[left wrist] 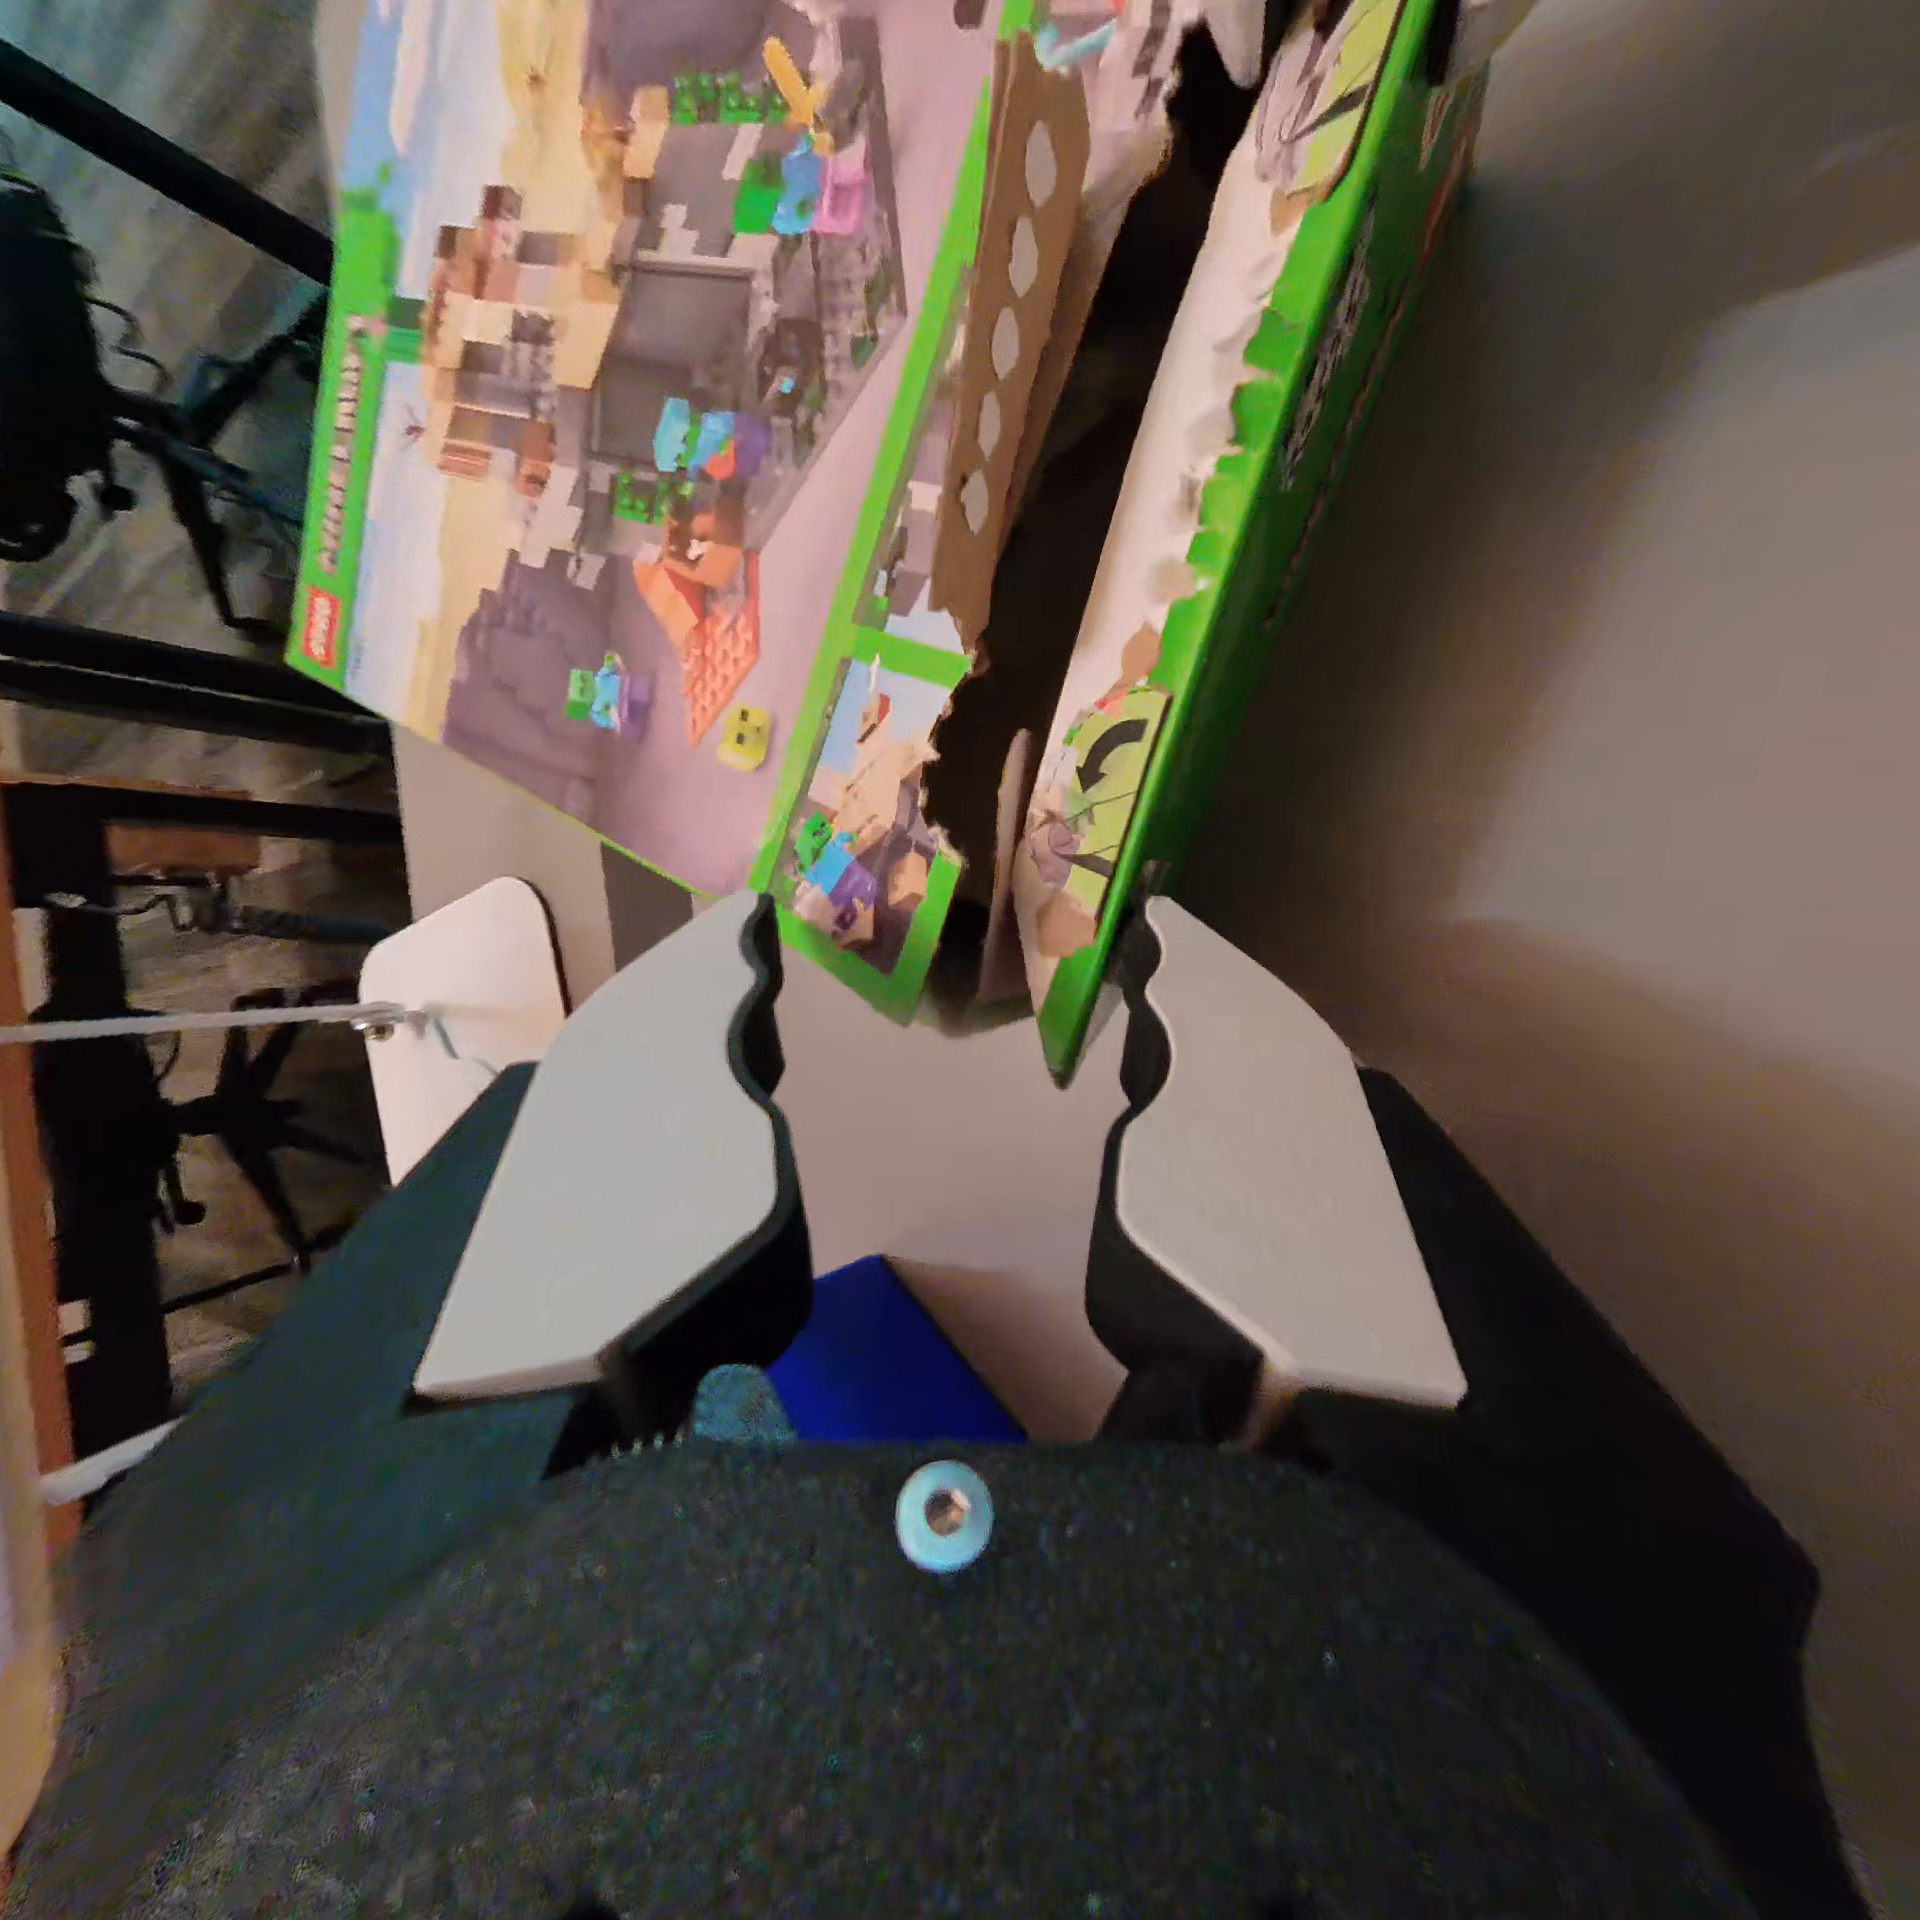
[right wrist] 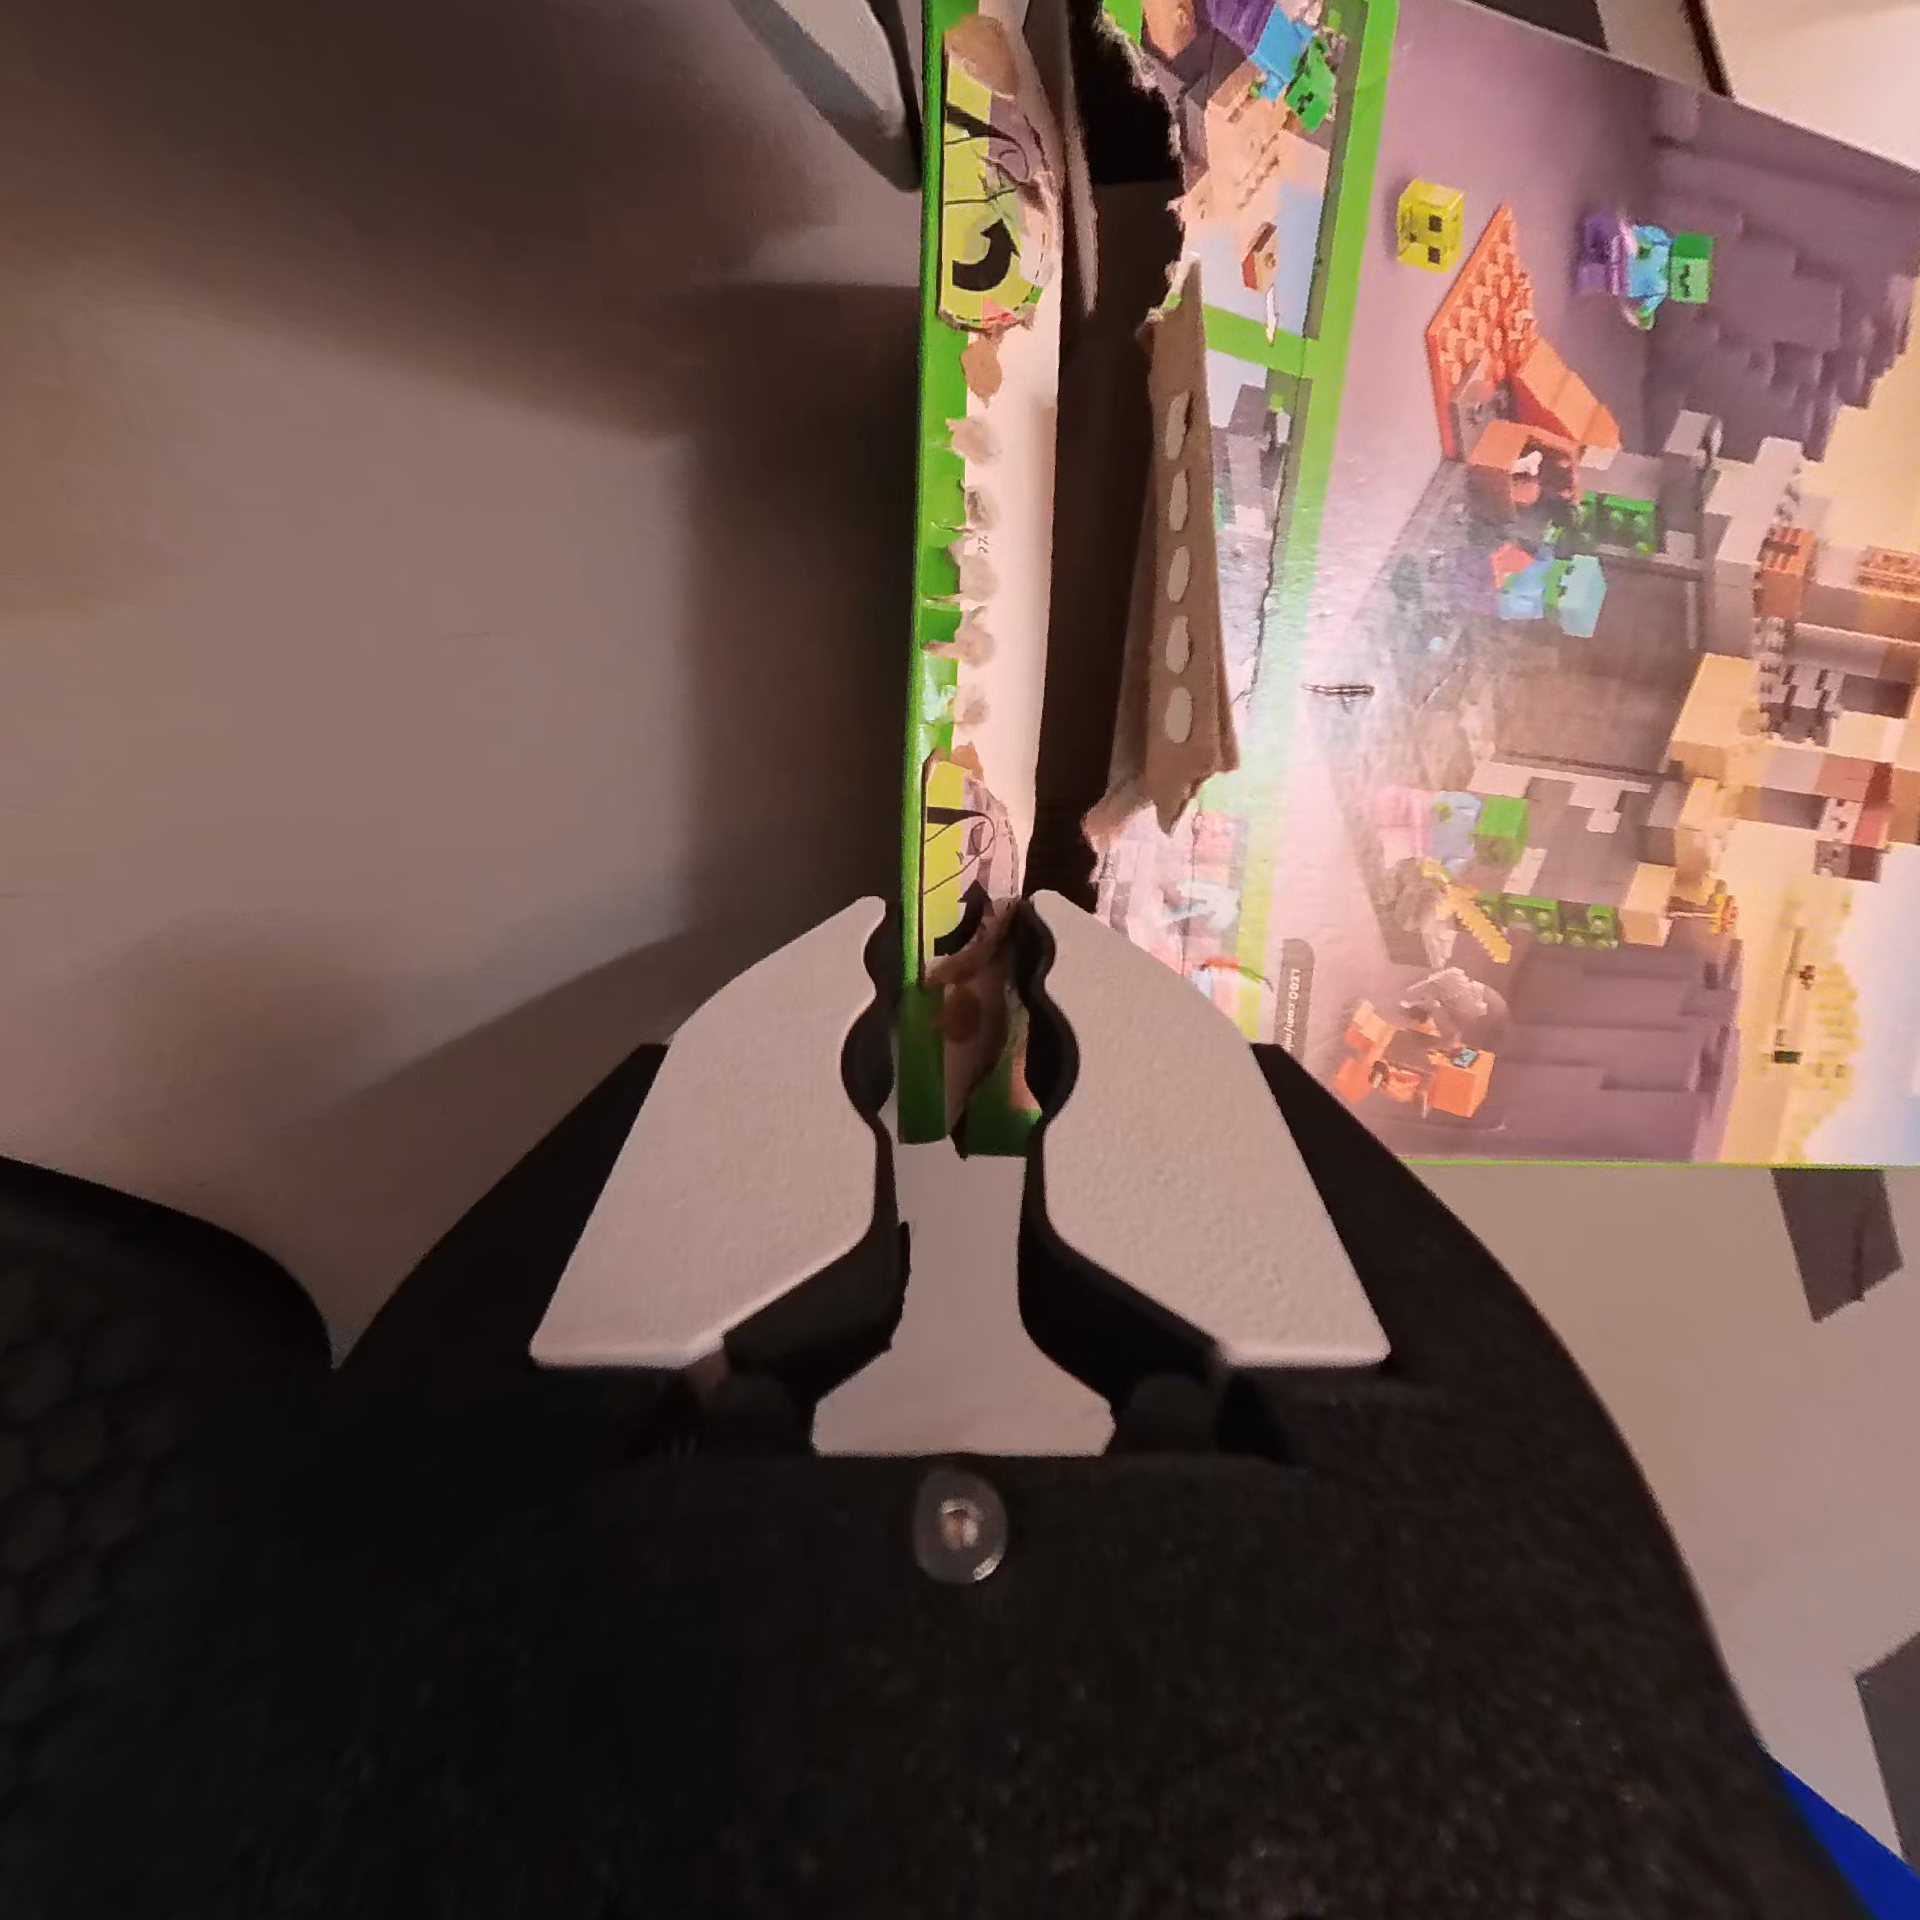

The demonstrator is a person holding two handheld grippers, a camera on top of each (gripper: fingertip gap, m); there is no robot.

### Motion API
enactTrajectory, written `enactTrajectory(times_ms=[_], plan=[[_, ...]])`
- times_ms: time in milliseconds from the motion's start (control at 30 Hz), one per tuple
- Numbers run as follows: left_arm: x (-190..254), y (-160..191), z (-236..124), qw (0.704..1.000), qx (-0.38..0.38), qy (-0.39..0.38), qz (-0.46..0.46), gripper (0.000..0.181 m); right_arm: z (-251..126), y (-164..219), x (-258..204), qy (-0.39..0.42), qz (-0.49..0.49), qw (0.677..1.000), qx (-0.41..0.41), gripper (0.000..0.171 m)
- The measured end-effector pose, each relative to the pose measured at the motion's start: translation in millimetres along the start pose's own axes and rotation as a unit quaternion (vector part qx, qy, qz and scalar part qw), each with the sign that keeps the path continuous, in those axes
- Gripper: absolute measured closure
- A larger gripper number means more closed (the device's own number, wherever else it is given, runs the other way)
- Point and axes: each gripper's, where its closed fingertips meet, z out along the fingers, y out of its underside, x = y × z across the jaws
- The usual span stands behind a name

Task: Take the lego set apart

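Note:
The lego box (left wrist: 582, 416), printed and green-edged, is tilted up above a white table. Its end is torn open, with a dark gap (left wrist: 1101, 416) between a brown inner flap (left wrist: 1008, 312) and the green outer flap (left wrist: 1247, 520). My left gripper (left wrist: 956, 935) is open, just below the box. The outer flap's lower corner reaches in beside its right finger (left wrist: 1226, 1091). In the right wrist view the box (right wrist: 1558, 623) lies to the right. My right gripper (right wrist: 956, 914) is shut on the lower end of the green flap (right wrist: 935, 520).
The white table (left wrist: 1558, 831) lies under the box. A blue object (left wrist: 883, 1351) sits behind my left fingers. A black office chair (left wrist: 52, 364) and dark desk frames stand at left. Dark patches (right wrist: 1818, 1247) mark the table at right. Across from one pair of fingers to the other is roughly 12 cm.

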Motion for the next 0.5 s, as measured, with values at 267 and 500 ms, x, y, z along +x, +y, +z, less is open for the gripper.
enactTrajectory(times_ms=[267, 500], plan=[[1, 3, 2, 0.998, -0.028, 0.007, 0.055, 0.124, -30, -22, -4, -0.032, 0.012, 0.997, 0.071, 0.143], [-1, 4, 3, 0.999, -0.028, 0.006, 0.04, 0.126, -7, -49, 33, -0.055, -0.008, 0.998, 0.033, 0.131]])
